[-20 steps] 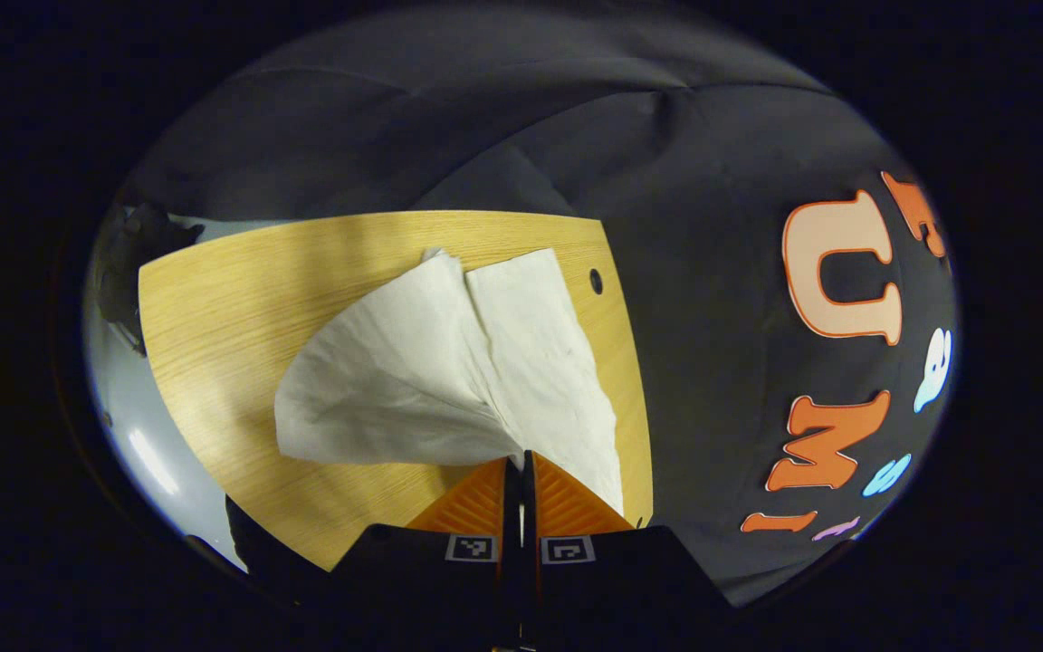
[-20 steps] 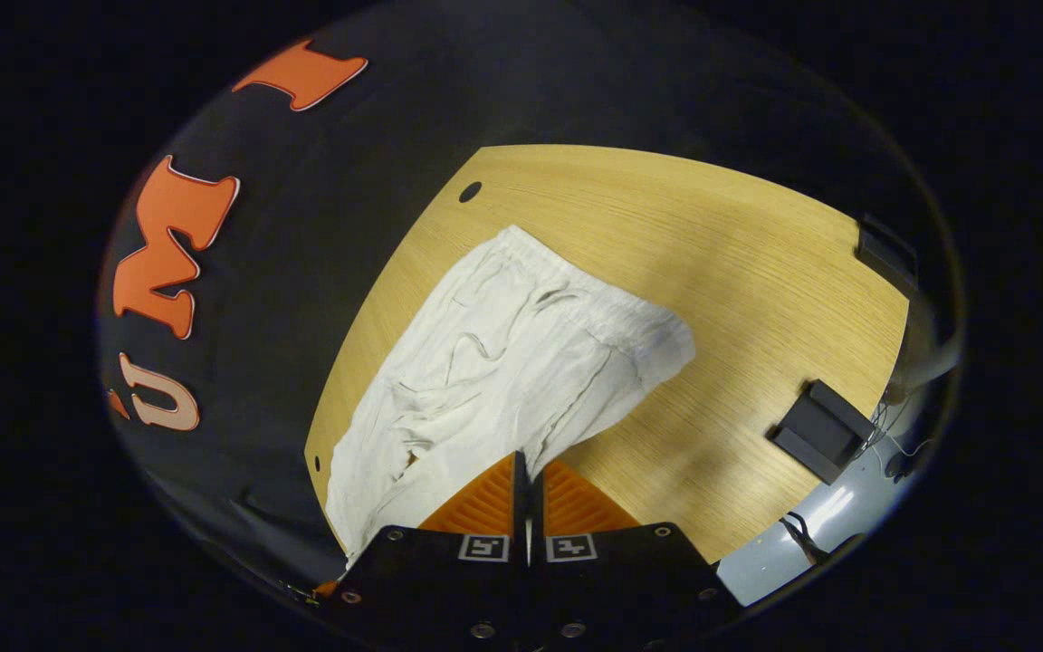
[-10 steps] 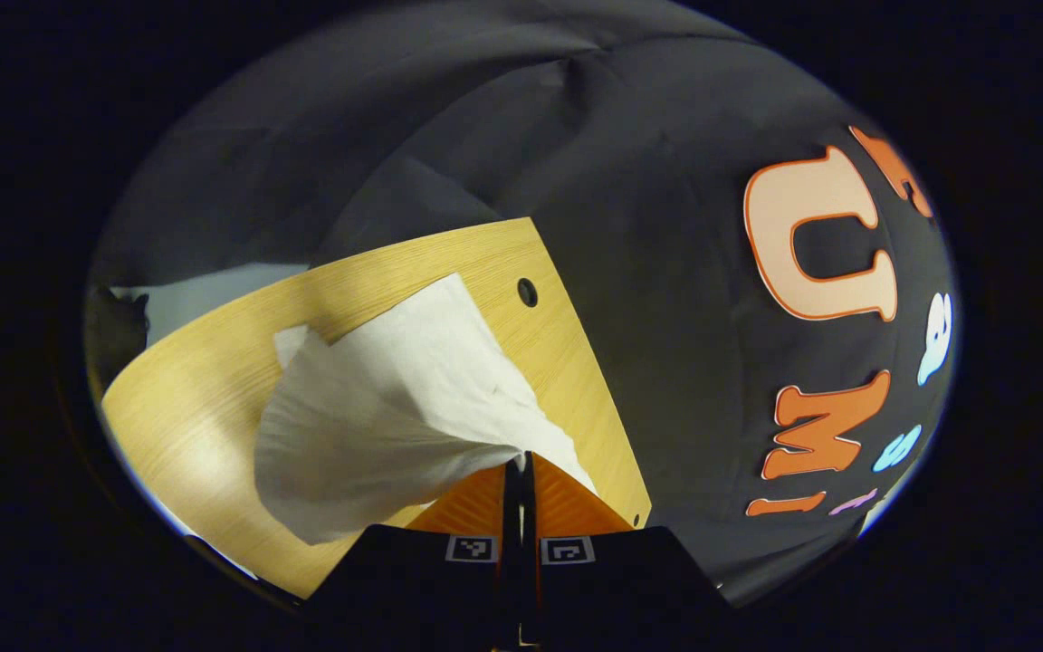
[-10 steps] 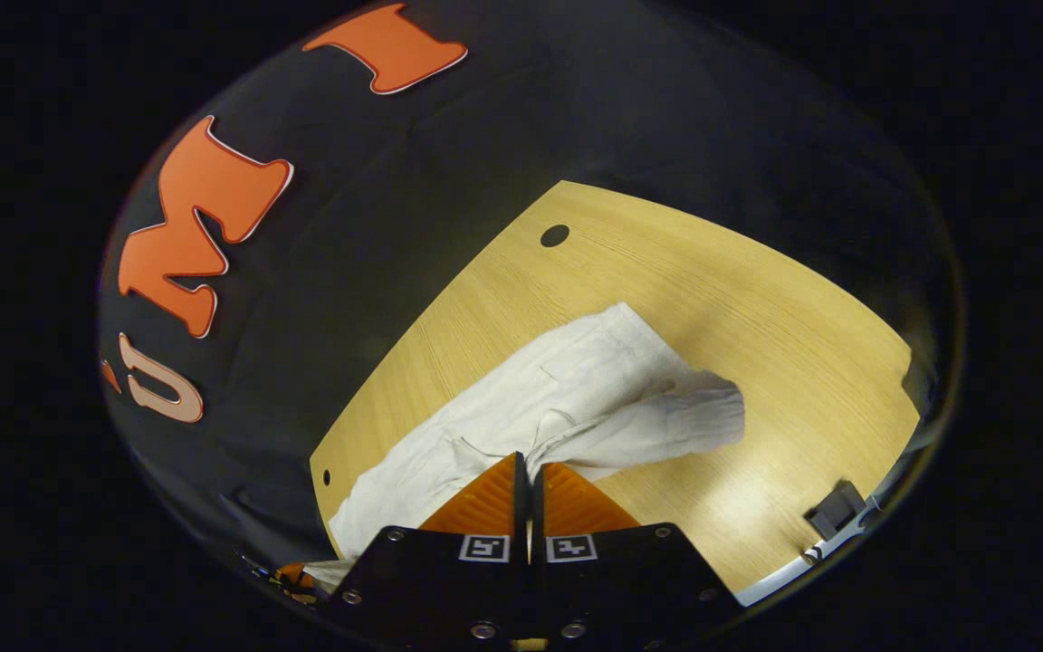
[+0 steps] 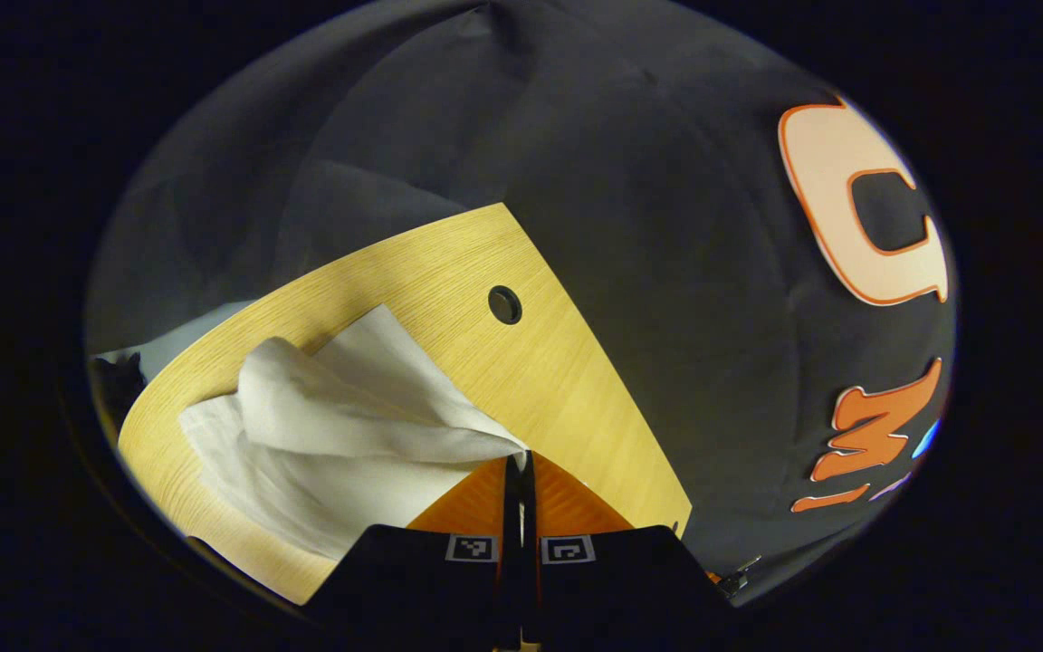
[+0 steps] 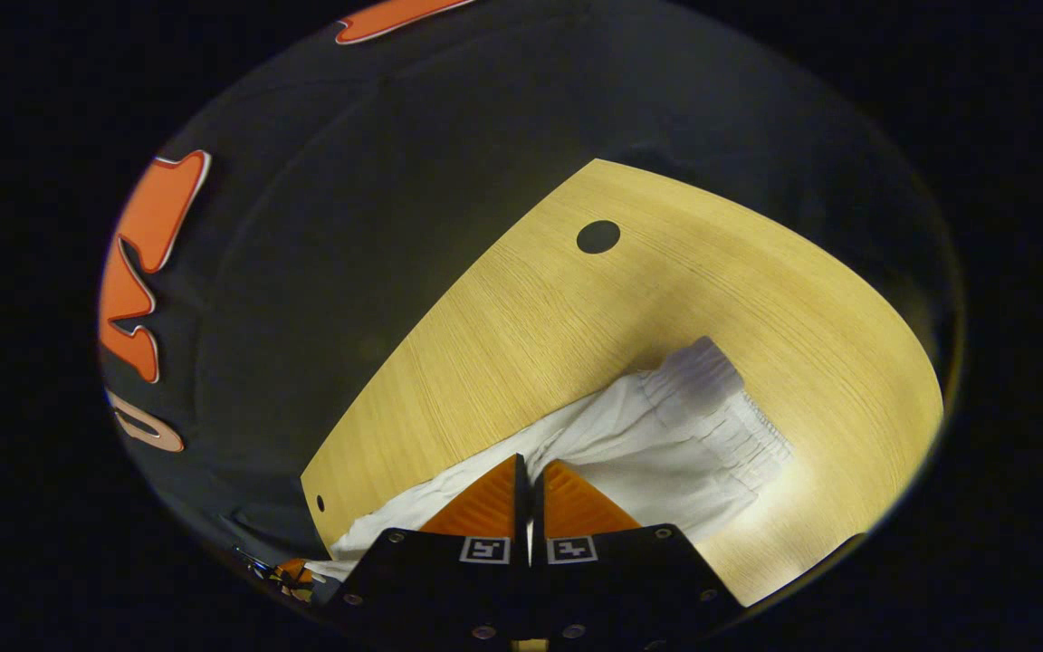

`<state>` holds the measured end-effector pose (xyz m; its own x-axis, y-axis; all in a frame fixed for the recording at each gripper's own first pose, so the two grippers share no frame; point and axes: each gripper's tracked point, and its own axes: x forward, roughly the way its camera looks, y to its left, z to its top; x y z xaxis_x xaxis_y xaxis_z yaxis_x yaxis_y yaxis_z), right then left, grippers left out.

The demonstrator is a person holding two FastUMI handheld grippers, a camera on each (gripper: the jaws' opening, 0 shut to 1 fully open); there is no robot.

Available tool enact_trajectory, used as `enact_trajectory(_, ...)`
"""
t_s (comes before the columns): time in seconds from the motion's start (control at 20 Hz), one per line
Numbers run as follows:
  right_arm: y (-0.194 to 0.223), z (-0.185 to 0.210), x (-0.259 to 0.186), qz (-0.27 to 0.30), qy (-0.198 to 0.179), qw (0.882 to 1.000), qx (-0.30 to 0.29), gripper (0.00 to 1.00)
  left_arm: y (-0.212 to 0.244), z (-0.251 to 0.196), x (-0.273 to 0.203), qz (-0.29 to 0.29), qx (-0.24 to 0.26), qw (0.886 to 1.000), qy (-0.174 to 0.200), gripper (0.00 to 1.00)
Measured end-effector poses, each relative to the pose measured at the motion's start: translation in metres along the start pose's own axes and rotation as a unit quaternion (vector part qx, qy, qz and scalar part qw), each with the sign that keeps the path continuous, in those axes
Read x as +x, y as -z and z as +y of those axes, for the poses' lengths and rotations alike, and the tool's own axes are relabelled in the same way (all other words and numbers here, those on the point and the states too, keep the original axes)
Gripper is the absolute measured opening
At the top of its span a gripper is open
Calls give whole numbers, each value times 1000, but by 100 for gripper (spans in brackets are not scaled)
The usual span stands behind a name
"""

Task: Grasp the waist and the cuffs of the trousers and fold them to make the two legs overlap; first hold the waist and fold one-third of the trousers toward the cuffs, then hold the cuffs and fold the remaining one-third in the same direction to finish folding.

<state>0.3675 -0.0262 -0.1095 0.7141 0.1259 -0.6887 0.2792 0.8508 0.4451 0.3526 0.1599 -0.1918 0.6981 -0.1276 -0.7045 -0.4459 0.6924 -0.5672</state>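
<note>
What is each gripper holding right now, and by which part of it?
Both hold the white trousers. The right gripper pinches the cloth near the gathered waistband; the left gripper pinches a bunched edge, part unclear.

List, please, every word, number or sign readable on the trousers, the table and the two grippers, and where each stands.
trousers: no print or tag visible.
table: no text.
left gripper: two square black-and-white markers, coded patterns with no readable characters.
right gripper: two similar square markers, no readable characters.
</note>
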Motion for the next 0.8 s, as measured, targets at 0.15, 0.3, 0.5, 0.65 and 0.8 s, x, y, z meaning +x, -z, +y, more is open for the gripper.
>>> enact_trajectory(0.15, -6, -5, 27, 15, 14, 999, 36, 2, -6, 9, 31, 1, 3, 999, -33, 4)
enact_trajectory(0.3, -9, -3, 37, 12, 10, 999, 44, 11, -9, 9, 46, -6, 27, 998, -48, 27)
enact_trajectory(0.5, -20, -1, 29, -9, 1, 999, 42, 56, -25, 6, 45, -30, 68, 996, -58, 57)
enact_trajectory(0.65, -24, -7, 14, -25, 9, 999, 24, 88, -35, -2, 28, -52, 92, 993, -60, 76)
enact_trajectory(0.8, -24, -8, 1, -40, 13, 999, -7, 98, -39, -13, 10, -72, 94, 992, -46, 99)
